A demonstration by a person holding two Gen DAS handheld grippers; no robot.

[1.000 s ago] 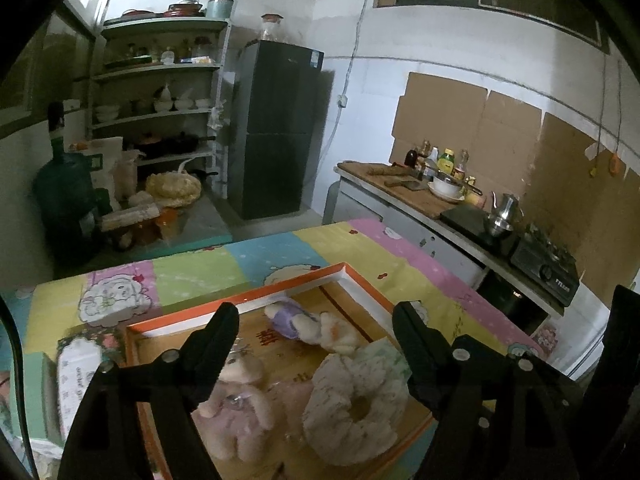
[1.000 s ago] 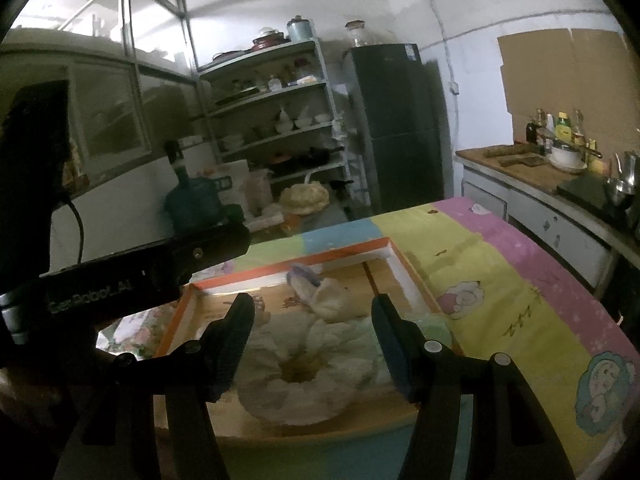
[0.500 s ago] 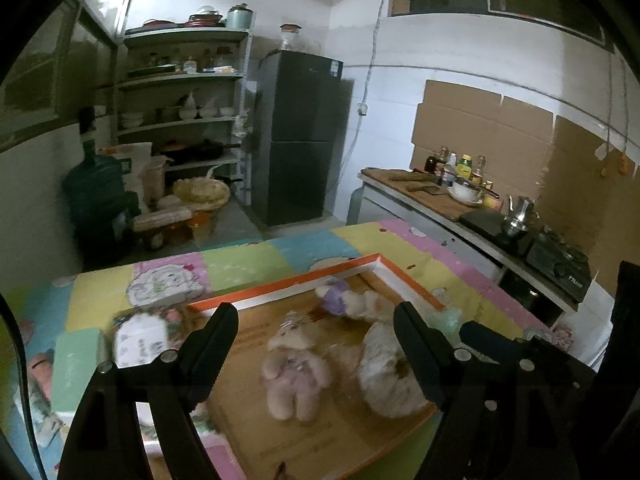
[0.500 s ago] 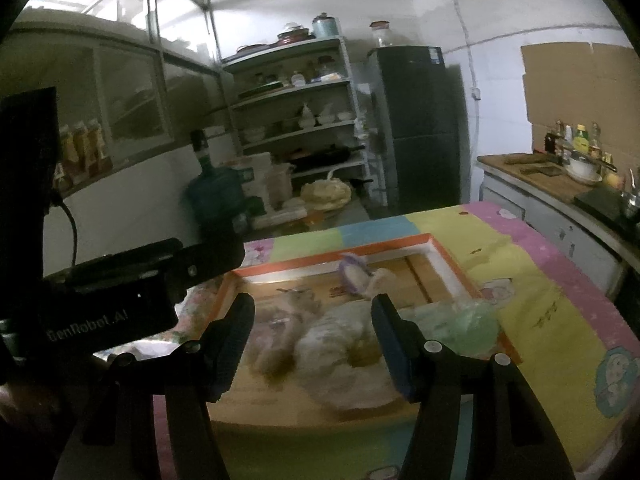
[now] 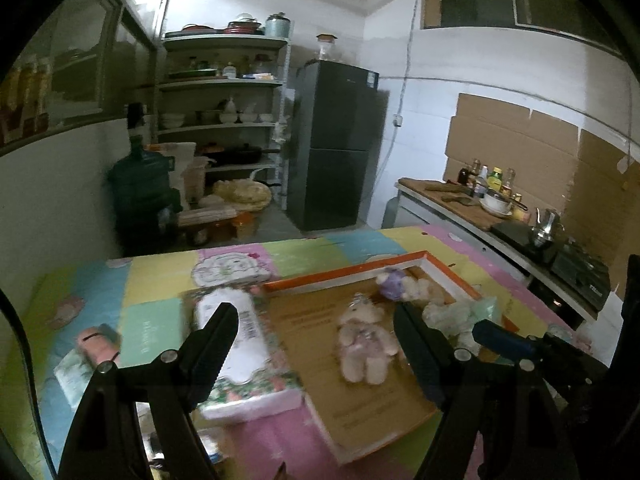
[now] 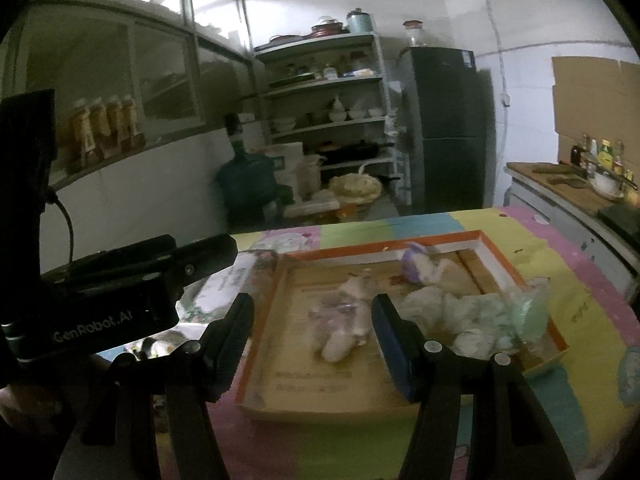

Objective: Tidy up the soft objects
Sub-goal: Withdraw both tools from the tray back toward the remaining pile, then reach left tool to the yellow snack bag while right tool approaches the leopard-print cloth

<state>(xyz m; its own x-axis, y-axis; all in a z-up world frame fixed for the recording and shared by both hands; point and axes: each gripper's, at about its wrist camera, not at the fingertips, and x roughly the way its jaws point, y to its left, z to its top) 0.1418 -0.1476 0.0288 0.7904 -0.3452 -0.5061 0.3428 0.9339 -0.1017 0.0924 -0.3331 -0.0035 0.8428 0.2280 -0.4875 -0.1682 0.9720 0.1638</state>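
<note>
Two fingers of the left gripper (image 5: 314, 322) stand spread and empty; a tissue pack (image 5: 232, 340) lies by the left one, a pink teddy (image 5: 364, 340) between them inside the tray (image 5: 340, 276). Right gripper (image 6: 312, 322): fingers also apart, bracketing the teddy (image 6: 340, 324). Lower squarely before closing. "GenRobot.AI" reads on the other handle.

We are looking at a counter under a pastel patchwork cartoon cloth (image 5: 160, 280). Lying directly on it are a shallow orange-rimmed cardboard tray (image 5: 340, 276), a white floral-edged pack (image 5: 244, 360) just beside it, and a small pink object (image 5: 98, 342).
</note>
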